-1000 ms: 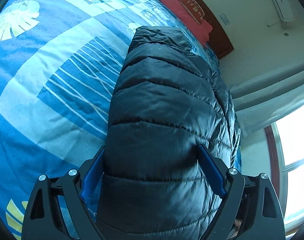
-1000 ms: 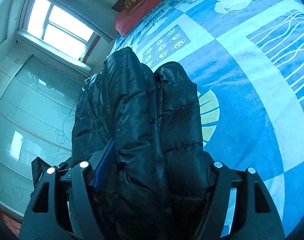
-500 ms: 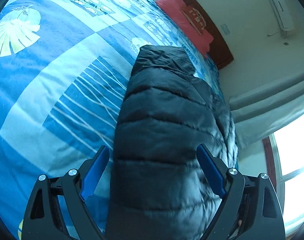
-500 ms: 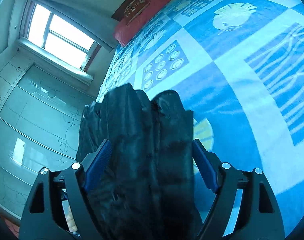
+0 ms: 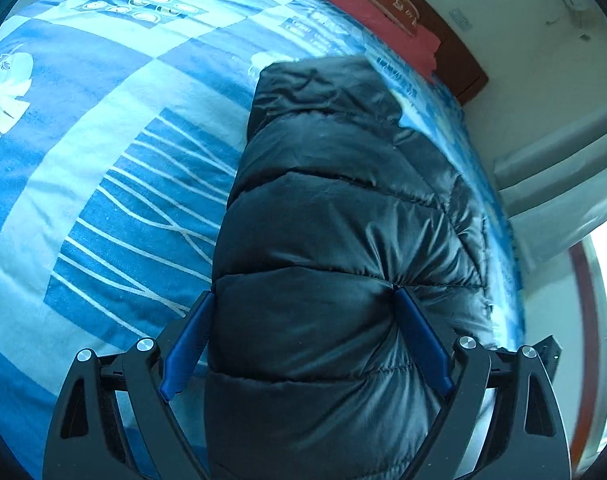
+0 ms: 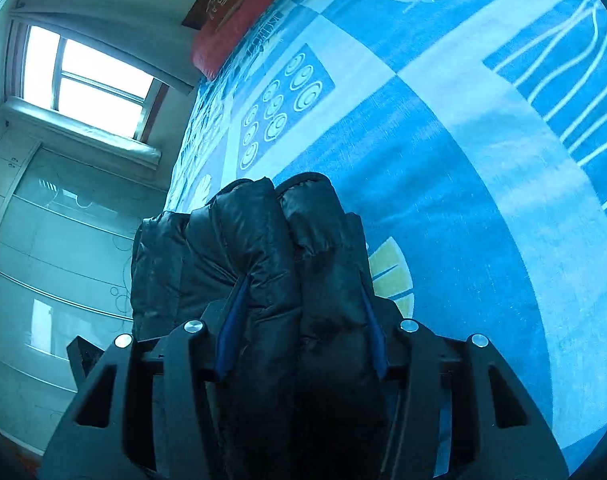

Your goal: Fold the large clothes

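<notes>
A black puffer jacket (image 5: 335, 200) lies folded into a long thick bundle on the blue patterned bed cover (image 5: 103, 160). My left gripper (image 5: 303, 292) straddles its near end with wide jaws. Both blue pads touch the fabric, and the right pad dents it into radiating creases. In the right wrist view the jacket (image 6: 259, 232) stands as several bunched folds. My right gripper (image 6: 303, 277) has its jaws closing on them, and the padding bulges over both pads. The jacket's near end is hidden below both grippers.
A red pillow (image 5: 375, 12) and a brown headboard (image 5: 455, 52) lie at the far end of the bed. A window (image 6: 91, 84) and glass wardrobe doors (image 6: 63, 260) stand beyond the bed's left edge. Bare bed cover (image 6: 463, 160) stretches to the right.
The right jaws spread off the jacket, then narrowed onto it again, nearer its end. The left gripper shifted along the jacket; its left pad came off and now touches it again.
</notes>
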{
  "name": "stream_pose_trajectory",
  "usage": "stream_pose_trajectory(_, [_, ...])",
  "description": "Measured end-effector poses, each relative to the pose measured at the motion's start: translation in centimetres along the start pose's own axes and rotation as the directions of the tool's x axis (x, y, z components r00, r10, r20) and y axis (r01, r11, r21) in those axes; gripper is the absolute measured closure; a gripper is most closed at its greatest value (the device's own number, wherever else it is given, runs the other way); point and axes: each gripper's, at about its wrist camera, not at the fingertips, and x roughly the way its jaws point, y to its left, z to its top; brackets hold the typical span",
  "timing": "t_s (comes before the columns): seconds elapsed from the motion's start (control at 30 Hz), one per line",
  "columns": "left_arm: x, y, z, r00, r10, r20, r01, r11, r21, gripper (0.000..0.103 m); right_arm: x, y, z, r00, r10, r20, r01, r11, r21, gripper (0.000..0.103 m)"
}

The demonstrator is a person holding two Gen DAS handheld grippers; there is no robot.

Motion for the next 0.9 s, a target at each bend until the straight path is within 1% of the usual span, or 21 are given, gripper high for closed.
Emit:
stream_pose_trajectory(0.07, [0.6,0.3,-0.1,1.000,0.006,-0.008,-0.006,1.000,-0.010,0.013,0.2,-0.3,-0.2,1.000,0.004,-0.001,-0.004,1.000,0.008,0.054])
stream_pose_trajectory(0.17, [1.2,-0.2,0.1,1.000,0.029,-0.005,-0.029,1.000,0.007,0.013,0.5,-0.3,-0.4,1.000,0.001,0.006,-0.001,1.000,-0.005,0.054])
stream_pose_trajectory(0.3, [1.6,-0.3,-0.1,0.999,0.035,0.008,-0.035,0.999,0.014,0.013,0.9,-0.5,-0.7,1.000,0.005,0.017,-0.004,1.000,-0.013,0.054])
stream_pose_trajectory(0.47, [1.7,0.3,-0.1,0.999,0.032,0.020,-0.032,0.999,0.020,0.013,0.9,-0.5,-0.8,1.000,0.009,0.023,-0.009,1.000,-0.016,0.054])
stream_pose_trajectory(0.77, [1.7,0.1,-0.1,1.000,0.026,0.009,-0.027,1.000,0.017,0.013,0.9,-0.2,-0.6,1.000,0.019,0.023,-0.019,1.000,-0.009,0.053])
stream_pose_trajectory(0.9, [1.4,0.2,0.3,1.000,0.014,-0.006,-0.014,1.000,0.010,0.013,0.4,-0.2,-0.4,0.999,0.031,0.023,-0.031,0.999,0.004,0.050])
